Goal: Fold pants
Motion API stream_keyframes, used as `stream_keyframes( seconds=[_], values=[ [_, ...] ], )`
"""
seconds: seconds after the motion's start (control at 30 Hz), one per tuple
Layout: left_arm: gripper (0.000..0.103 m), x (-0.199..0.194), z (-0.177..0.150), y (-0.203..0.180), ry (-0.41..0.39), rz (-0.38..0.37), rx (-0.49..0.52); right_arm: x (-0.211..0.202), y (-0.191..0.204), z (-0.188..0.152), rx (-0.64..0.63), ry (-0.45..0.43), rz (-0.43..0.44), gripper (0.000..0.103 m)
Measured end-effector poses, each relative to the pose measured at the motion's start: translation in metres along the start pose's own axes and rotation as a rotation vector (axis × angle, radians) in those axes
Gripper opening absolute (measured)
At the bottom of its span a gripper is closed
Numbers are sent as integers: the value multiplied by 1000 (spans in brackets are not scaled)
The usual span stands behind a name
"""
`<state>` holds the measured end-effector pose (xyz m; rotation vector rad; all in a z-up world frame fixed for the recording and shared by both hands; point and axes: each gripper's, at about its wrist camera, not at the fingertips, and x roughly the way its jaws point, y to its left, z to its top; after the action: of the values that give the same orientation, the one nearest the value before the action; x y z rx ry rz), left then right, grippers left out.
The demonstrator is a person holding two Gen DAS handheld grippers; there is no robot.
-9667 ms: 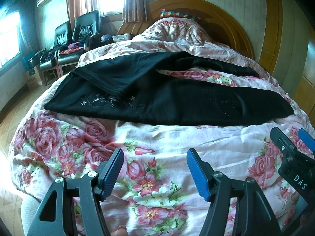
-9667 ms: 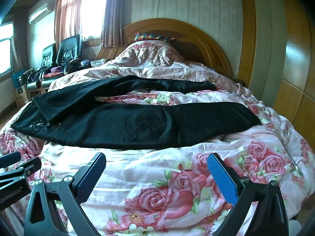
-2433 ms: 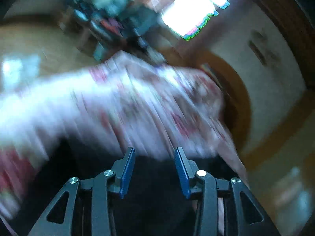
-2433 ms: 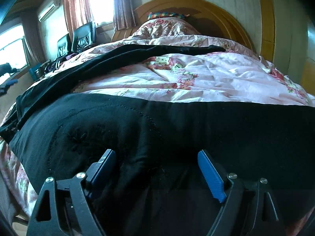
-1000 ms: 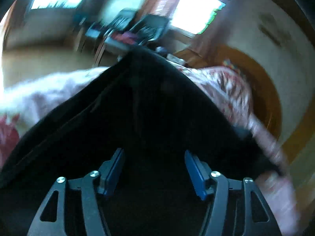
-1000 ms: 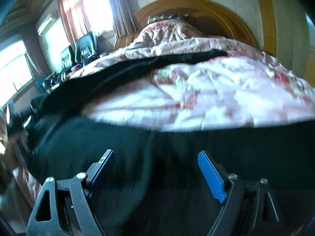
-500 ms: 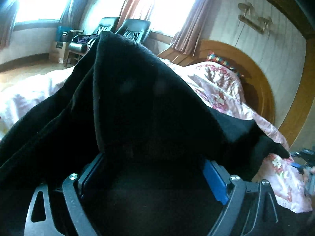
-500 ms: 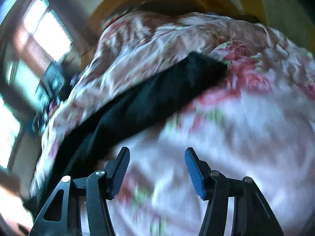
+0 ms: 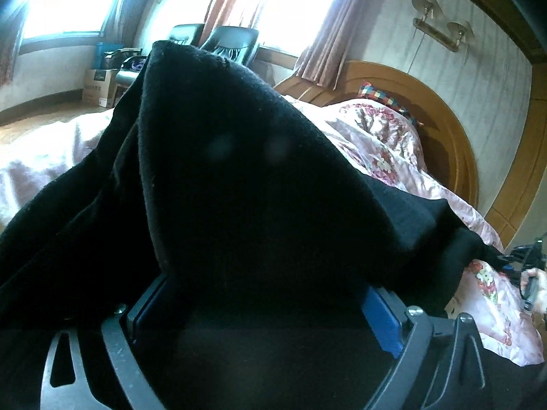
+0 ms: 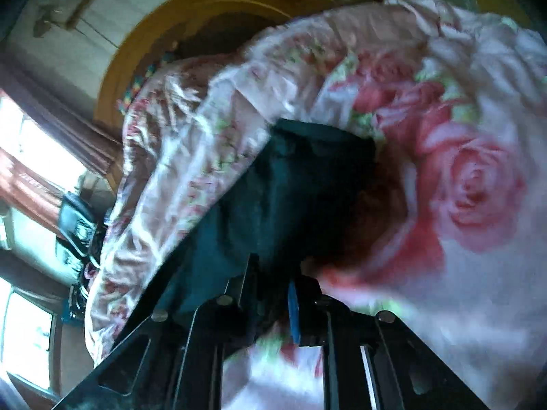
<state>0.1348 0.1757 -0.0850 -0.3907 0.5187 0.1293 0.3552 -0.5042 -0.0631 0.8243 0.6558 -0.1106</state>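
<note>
**A:** So what's going on in the left wrist view? Counting stuff for me?

**B:** One pair of black pants (image 9: 239, 177), and it's draping right over the left gripper (image 9: 263, 304). Two fingers are spread wide apart, the blue pad (image 9: 381, 321) peeking out on the right, with fabric bunching between and over them. Can't tell if they're actually pinching anything. Behind: two black chairs (image 9: 229, 42) by the window, one cardboard box (image 9: 97, 87), one wooden headboard (image 9: 444, 130).

**A:** And the right side?

**B:** It's blurry. The right gripper (image 10: 273, 294) is sitting with its two fingers nearly together, clamping on one black leg end of the pants (image 10: 307, 184). That end is lying on the floral quilt (image 10: 478, 188), running back toward the left edge of the bed.
</note>
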Motion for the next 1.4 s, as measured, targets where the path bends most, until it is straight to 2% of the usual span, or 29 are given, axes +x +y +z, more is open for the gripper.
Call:
stream_keyframes(
  seconds=[0.17, 0.3, 0.43, 0.53, 0.63, 0.7, 0.73, 0.8, 0.87, 0.93, 1.07, 1.2, 1.27, 1.3, 1.37, 1.4],
  values=[
    [98, -3, 2, -2, 4, 3, 1, -88, 7, -30, -134, -82, 4, 13],
    [99, -5, 11, -5, 45, -2, -7, -152, -21, -55, -149, -108, -45, 13],
    [97, -18, 27, 11, 73, -121, -137, -196, -65, -76, -125, -107, -115, 13],
    [94, -25, 32, 24, 100, -171, -228, -216, -109, -95, -41, -90, -144, 13],
    [94, -30, 35, 29, 136, -195, -296, -202, -136, -114, -16, -9, -228, 14],
    [93, -33, 37, 30, 166, -212, -339, -202, -136, -120, -36, -19, -243, 19],
    [93, -35, 37, 31, 176, -225, -367, -205, -131, -123, -60, -41, -265, 24],
    [93, -39, 39, 35, 187, -253, -433, -216, -113, -133, -106, -72, -303, 48],
    [93, -42, 39, 40, 191, -273, -520, -228, -91, -152, -160, -113, -273, 55],
    [93, -39, 40, 48, 197, -274, -609, -232, -67, -178, -233, -108, -183, 56],
    [93, -29, 44, 52, 225, -258, -716, -219, -28, -220, -380, -93, -87, 56],
    [93, -22, 44, 53, 228, -226, -781, -191, -7, -255, -487, -39, -77, 56],
    [92, -19, 42, 50, 223, -211, -787, -176, -2, -268, -535, -21, -99, 56],
    [89, -19, 41, 49, 220, -206, -788, -173, 0, -276, -558, -19, -111, 56],
    [67, -18, 38, 47, 209, -208, -780, -169, -2, -287, -594, -7, -122, 60],
    [50, -15, 37, 46, 221, -212, -774, -168, -5, -288, -600, -6, -118, 63]
  ],
)
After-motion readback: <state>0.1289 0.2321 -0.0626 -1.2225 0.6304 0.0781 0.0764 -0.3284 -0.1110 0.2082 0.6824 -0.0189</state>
